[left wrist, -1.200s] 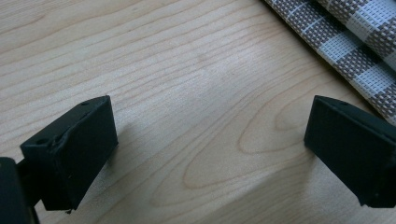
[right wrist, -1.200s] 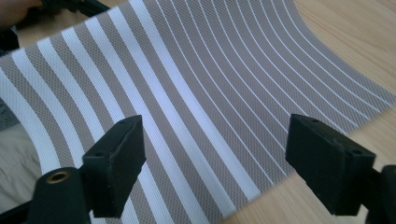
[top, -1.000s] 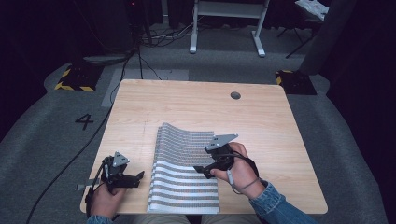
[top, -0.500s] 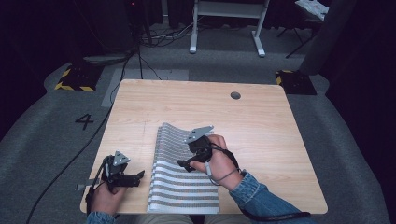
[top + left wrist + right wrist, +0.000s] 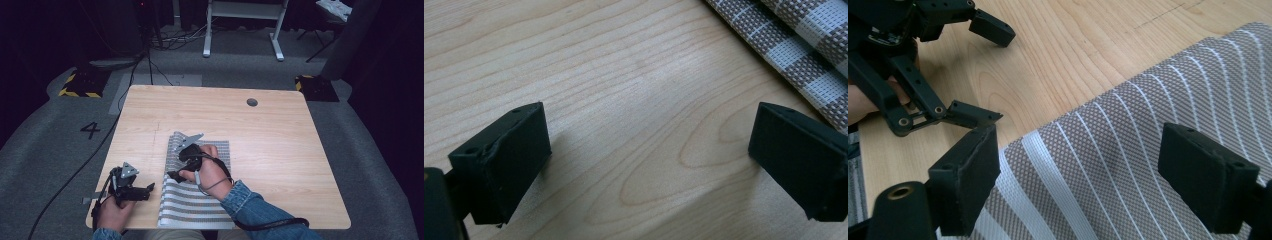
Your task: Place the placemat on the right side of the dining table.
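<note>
Room: dark studio with grey carpet [image 5: 45, 150], a white "4" [image 5: 90, 130] marked on it, a black cable [image 5: 75, 175] trailing across, and white frame legs [image 5: 240, 30] at the back.
Surface: light wooden table [image 5: 280, 150] with a round grommet hole [image 5: 252, 102] near its far edge.
Placemat: a woven placemat [image 5: 192, 207] in grey-brown with white stripes lies at the near middle of the table, reaching to the near edge; its far part sits doubled or rumpled under the right hand. In the left gripper view its checked edge [image 5: 804, 55] crosses the upper right corner.
Right gripper: right gripper [image 5: 175, 175] hovers over the placemat's left half, pointing towards the left gripper. Its jaws are released and wide, just been opening, with nothing between them but the striped weave [image 5: 1108, 165] below.
Right hand change: a second ago it was over the placemat's right side; half a second ago near the middle; now it has slid on leftwards across the mat, low over it. The denim sleeve [image 5: 250, 205] has swung in with it.
Left gripper: left gripper [image 5: 150, 189] rests on bare wood just left of the placemat, jaws apart and empty. From the right gripper view it [image 5: 983, 70] sits just beyond the mat's edge.
Left hand change: same spot as in both earlier frames.
Gap between grippers: noticeably smaller than a second ago; the two are near, not touching.
</note>
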{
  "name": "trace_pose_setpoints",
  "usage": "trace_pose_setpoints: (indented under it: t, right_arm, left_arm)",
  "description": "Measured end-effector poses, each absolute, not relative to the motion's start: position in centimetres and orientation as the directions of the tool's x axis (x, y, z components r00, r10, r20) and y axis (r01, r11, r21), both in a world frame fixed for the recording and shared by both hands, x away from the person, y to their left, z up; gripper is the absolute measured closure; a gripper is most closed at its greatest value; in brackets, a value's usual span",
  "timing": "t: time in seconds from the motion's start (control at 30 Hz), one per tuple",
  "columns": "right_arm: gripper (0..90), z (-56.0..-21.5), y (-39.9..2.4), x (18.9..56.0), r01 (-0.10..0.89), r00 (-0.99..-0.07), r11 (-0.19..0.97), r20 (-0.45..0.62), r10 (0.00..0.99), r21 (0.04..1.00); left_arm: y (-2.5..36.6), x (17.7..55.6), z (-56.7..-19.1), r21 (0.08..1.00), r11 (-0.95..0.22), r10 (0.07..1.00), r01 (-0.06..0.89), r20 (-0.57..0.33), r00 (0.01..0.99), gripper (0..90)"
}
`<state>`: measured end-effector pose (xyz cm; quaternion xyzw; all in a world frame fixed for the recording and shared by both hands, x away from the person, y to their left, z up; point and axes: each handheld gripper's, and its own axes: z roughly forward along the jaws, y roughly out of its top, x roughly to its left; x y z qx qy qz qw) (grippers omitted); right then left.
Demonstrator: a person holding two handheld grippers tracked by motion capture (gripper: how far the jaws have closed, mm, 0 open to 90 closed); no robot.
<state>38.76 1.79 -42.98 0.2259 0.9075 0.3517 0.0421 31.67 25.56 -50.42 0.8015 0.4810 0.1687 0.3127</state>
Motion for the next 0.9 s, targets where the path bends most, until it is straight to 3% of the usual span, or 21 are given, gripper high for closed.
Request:
trace_pose_setpoints:
  t: [0.27,0.43,0.67,0.9]
  right_arm:
    - [16.2,-44.5,3.9,38.7,0.413,-0.88,0.641,0.101,0.465,0.647]
    - [15.3,-45.3,4.5,39.1,0.377,-0.886,0.68,0.032,0.462,0.629]
    - [10.6,-46.8,4.7,38.9,0.449,-0.847,0.662,0.049,0.53,0.599]
    - [12.9,-47.4,4.1,39.1,0.507,-0.822,0.616,0.123,0.557,0.603]
  left_arm:
    - [25.6,31.7,-50.4,0.664,-0.341,0.877,0.665,-0.03,0.48,3.3]
    - [25.6,31.7,-50.4,0.664,-0.342,0.877,0.665,-0.029,0.48,3.3]
    - [25.6,31.7,-50.4,0.664,-0.342,0.877,0.665,-0.03,0.48,3.3]
    - [25.6,31.7,-50.4,0.664,-0.342,0.876,0.665,-0.03,0.481,3.3]
